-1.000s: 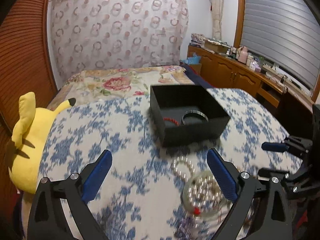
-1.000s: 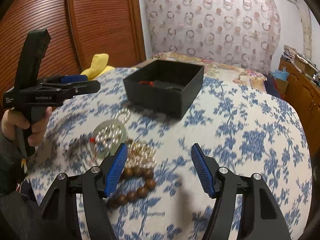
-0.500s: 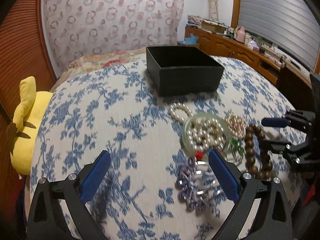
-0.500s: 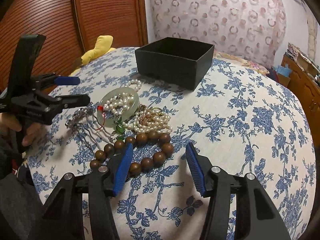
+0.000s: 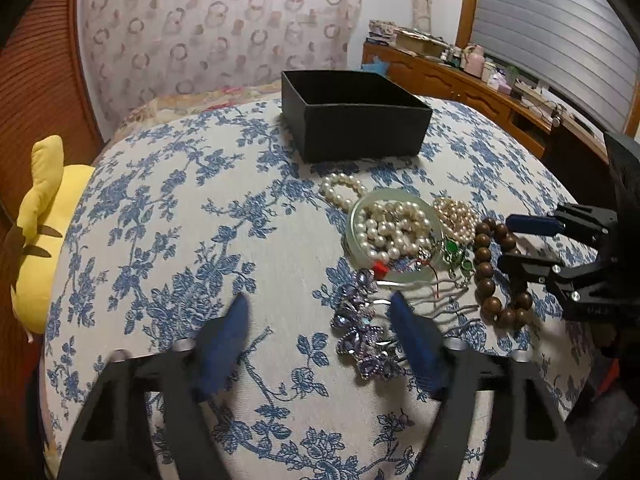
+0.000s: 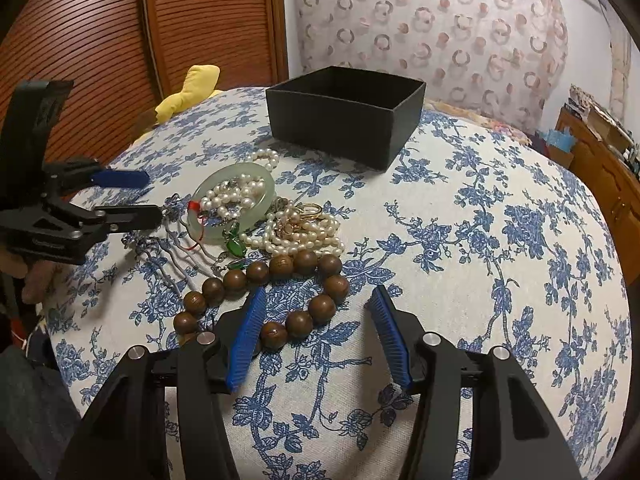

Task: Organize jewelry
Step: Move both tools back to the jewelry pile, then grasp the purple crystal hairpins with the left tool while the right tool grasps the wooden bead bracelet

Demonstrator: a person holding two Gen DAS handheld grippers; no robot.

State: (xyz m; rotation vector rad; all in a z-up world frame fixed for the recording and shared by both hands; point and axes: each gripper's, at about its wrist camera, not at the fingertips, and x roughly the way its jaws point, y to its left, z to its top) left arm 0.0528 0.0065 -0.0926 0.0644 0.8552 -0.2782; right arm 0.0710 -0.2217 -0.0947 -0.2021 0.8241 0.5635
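Both grippers have dropped toward the jewelry heap since a second ago.
Blue-floral bedspread [image 6: 500, 240], louvered wardrobe door [image 6: 80, 40] at ten o'clock. One black box [image 6: 344, 108] at twelve; one wooden bead bracelet [image 6: 276, 292], one jade bangle [image 6: 234, 198], one hair comb [image 5: 368, 332]. Left gripper [image 5: 320, 332] and right gripper [image 6: 316, 336] both gape, empty.

Right gripper [image 6: 316, 330]: held open over wooden bead bracelet [image 6: 276, 292] | jade bangle [image 6: 234, 200], pearls [image 6: 296, 236] beyond | black box [image 6: 344, 114] behind

Slatted wooden doors [image 6: 120, 40], ring-patterned curtain [image 5: 224, 28], shuttered window [image 5: 560, 40].
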